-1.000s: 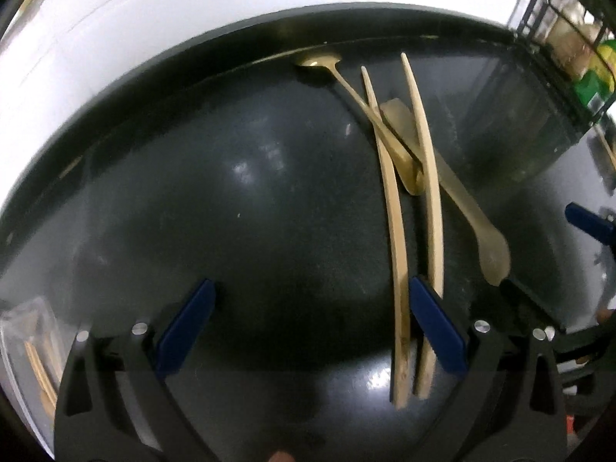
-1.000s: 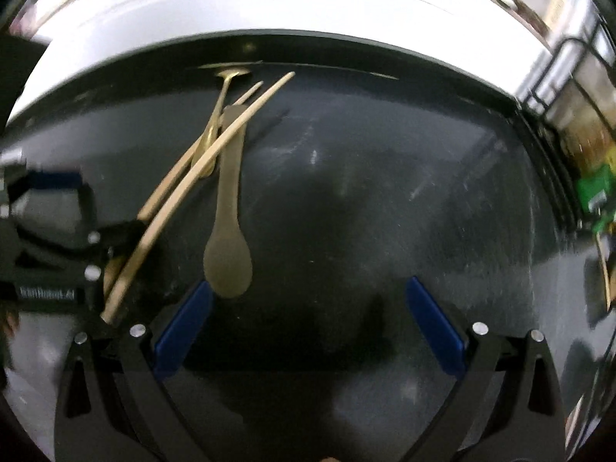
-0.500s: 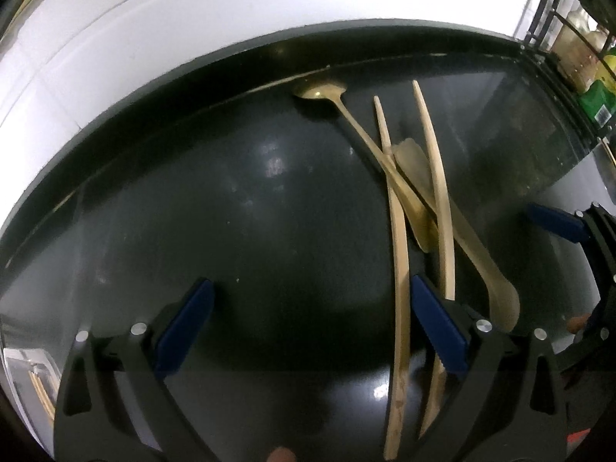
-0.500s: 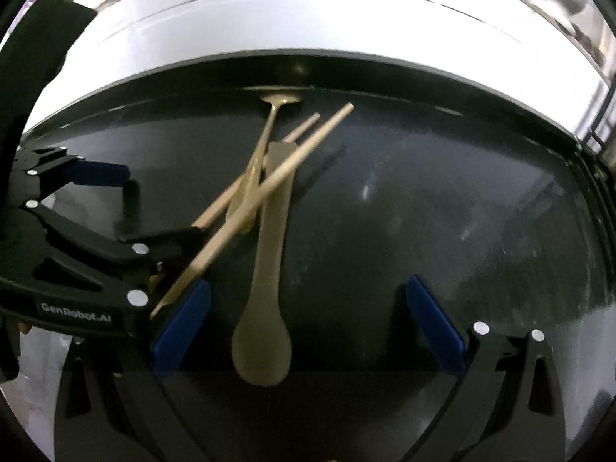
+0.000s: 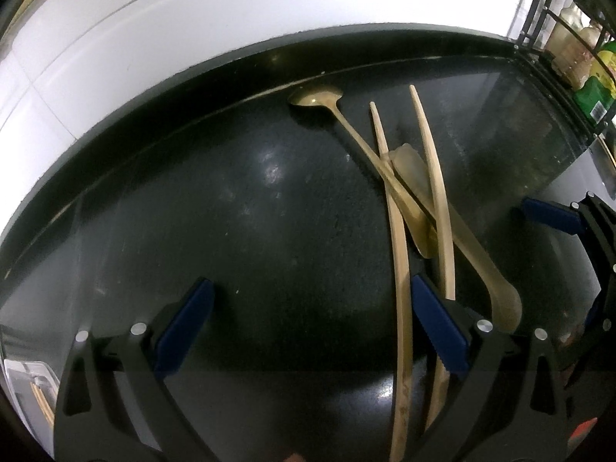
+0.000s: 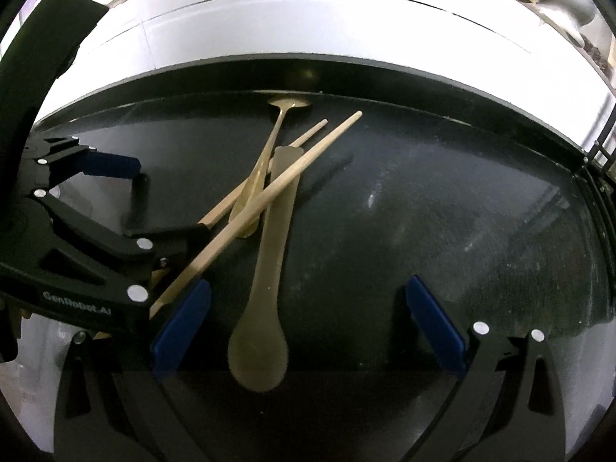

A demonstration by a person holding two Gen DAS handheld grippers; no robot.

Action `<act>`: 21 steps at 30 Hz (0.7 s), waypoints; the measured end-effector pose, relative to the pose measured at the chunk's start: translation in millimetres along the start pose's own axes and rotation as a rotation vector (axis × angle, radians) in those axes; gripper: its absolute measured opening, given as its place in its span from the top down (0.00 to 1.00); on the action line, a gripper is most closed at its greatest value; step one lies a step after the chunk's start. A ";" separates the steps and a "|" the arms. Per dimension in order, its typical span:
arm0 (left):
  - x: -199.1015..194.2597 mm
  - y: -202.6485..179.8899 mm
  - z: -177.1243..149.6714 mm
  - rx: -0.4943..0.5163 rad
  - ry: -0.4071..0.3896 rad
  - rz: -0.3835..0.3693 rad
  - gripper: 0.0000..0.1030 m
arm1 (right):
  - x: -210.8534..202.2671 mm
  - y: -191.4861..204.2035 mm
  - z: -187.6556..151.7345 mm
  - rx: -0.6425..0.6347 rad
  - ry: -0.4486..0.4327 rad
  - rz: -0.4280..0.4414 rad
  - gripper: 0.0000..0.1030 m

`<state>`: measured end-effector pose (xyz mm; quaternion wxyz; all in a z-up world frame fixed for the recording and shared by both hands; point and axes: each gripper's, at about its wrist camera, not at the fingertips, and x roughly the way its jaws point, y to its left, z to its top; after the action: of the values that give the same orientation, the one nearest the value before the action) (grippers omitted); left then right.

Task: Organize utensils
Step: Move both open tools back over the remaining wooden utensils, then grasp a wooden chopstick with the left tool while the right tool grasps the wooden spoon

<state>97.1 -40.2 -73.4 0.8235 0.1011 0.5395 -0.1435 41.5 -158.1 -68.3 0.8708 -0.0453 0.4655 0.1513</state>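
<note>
A dark, glossy tabletop (image 5: 231, 231) fills both views, bounded at the far side by a white tiled wall (image 5: 192, 30). At the far right of the left wrist view a black wire rack (image 5: 546, 19) holding bottles and packets stands at the tabletop's edge.

The left tool (image 5: 308, 331) hangs over the near part of the tabletop with its blue-padded jaws spread wide and nothing between them. The right tool (image 6: 308, 331) is likewise spread wide and holds nothing.

The utensils lie in one crossed heap, near the middle of the tabletop and reaching back toward the wall. The largest is a flat pale spoon (image 6: 265, 288), its rounded bowl at the near end between the right tool's fingers and its squared handle end pointing away toward the wall. A slimmer golden spoon (image 5: 346, 123) runs the other way: its bowl lies almost against the back edge, its handle slanting toward the near side and crossing the flat one. Two wooden chopsticks (image 5: 400, 269) lie roughly side by side, their long axes running near to far, narrow tips toward the wall, on top of both spoons. Their thick ends reach the left tool's right finger (image 5: 439, 327), one on each side of it; contact cannot be told.

Left of the heap the tabletop is bare and wide in the left wrist view; right of it there is broad bare surface in the right wrist view.
</note>
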 end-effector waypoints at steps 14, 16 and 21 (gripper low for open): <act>-28.2 8.1 -13.8 -0.028 -0.094 0.000 0.94 | -24.2 -17.0 3.6 0.066 0.038 0.033 0.86; -38.7 12.2 -18.9 -0.041 -0.106 -0.007 0.94 | -31.7 -23.6 3.1 0.100 0.029 0.010 0.88; -69.1 18.0 -24.7 -0.078 -0.164 -0.011 0.94 | -60.0 -34.9 5.4 0.164 -0.036 -0.025 0.99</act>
<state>56.0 -6.6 -19.6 0.8674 0.0537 0.4759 -0.1348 25.2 -203.4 -17.9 0.8818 0.0230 0.4598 0.1025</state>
